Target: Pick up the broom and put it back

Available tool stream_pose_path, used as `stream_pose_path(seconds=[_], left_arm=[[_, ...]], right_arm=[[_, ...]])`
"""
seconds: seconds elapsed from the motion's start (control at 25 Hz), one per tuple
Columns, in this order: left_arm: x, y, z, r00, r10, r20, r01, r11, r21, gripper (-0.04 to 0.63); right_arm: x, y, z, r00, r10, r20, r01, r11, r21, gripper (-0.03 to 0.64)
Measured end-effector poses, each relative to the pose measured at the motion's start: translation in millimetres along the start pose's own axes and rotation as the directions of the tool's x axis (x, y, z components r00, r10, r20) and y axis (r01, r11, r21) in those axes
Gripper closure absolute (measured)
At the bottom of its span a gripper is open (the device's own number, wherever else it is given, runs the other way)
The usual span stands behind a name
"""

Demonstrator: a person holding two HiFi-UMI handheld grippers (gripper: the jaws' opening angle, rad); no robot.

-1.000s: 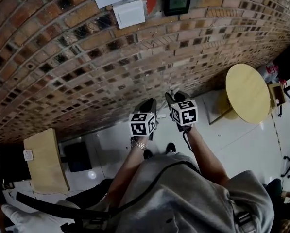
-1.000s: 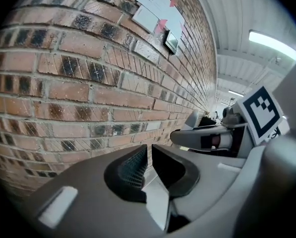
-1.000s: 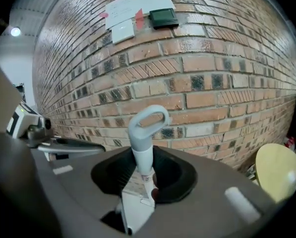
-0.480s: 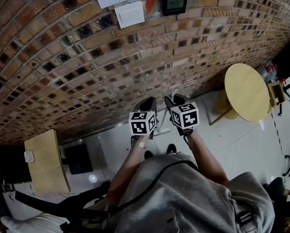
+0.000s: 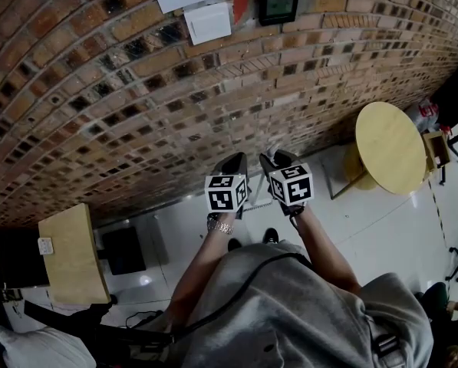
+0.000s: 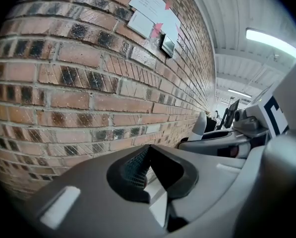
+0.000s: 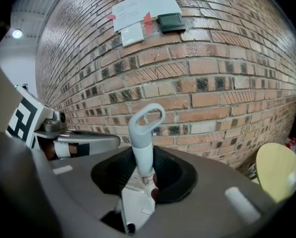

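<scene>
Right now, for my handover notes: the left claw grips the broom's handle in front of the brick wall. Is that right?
No. The right claw grips the broom's handle in front of the brick wall, as the right gripper view shows; the left claw is empty.

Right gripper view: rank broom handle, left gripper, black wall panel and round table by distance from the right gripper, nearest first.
1. broom handle: clamped in the jaws, centre.
2. left gripper: alongside, at left.
3. black wall panel, high up, and round table, low right: both well beyond; too close to call.
</scene>
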State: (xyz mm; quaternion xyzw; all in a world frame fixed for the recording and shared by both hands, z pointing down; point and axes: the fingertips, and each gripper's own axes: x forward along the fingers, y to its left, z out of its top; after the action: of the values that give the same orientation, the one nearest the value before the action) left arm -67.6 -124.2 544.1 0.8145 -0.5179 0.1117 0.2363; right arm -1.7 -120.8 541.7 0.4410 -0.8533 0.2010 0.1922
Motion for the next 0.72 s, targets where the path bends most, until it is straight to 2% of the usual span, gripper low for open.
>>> stream_pose_path(seconds=[0.32, 0.72], left_arm=[[0, 3, -5, 1.000, 0.006, -0.016, -0.006, 1.000, -0.012, 0.591], [-4, 6, -3, 1.000, 0.011, 0.012, -0.010, 1.000, -0.020, 0.591]], right_arm=[[7, -7, 1, 1.000, -0.003, -0.005, 0.003, 1.000, 0.009, 0.515], [37, -10, -5, 0.999, 0.012, -0.039, -0.011, 1.000, 0.009, 0.515]])
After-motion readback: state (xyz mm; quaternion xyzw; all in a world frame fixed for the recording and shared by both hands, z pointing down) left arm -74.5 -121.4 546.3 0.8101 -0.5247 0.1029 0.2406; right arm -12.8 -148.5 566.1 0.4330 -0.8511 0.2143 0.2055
